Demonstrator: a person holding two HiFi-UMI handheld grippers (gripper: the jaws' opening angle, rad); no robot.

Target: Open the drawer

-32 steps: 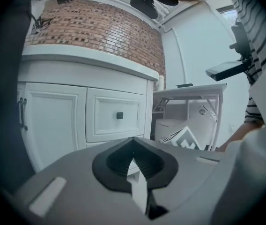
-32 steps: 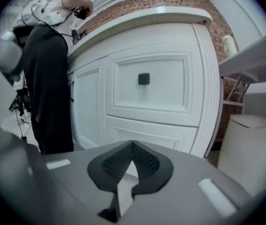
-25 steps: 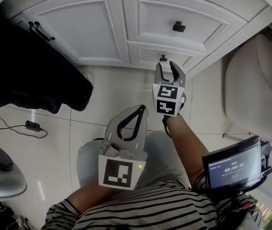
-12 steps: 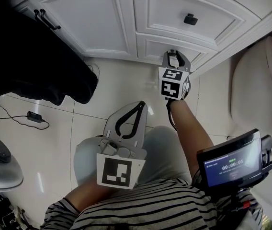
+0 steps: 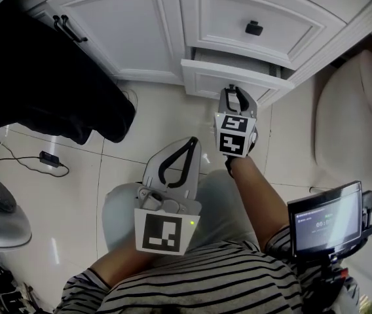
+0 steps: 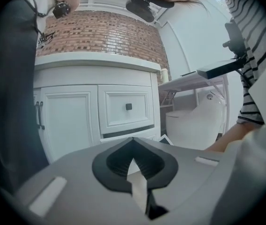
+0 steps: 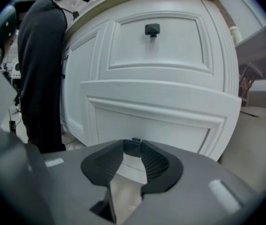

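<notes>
The white lower drawer [image 5: 228,82] of the vanity stands pulled partly out, with a dark gap above its front [image 7: 161,111]. My right gripper [image 5: 234,94] is at the middle of the drawer front. Its jaws are closing, and the small dark knob [image 7: 135,142] sits pinched between their tips. My left gripper [image 5: 191,142] hangs back over my knee, shut and empty, pointing toward the cabinet [image 6: 133,142]. The upper drawer [image 5: 258,15] with its black knob [image 5: 254,28] stays closed.
A person in dark clothing [image 5: 42,77] stands at the left, in front of the cabinet door [image 5: 120,31]. A toilet [image 5: 359,110] is close on the right. A cable and adapter [image 5: 48,159] lie on the tiled floor. A small screen [image 5: 327,222] sits by my right elbow.
The right gripper went up to the lower drawer's knob, then came back toward me with it. The drawer has slid out of the cabinet. The left gripper has stayed put.
</notes>
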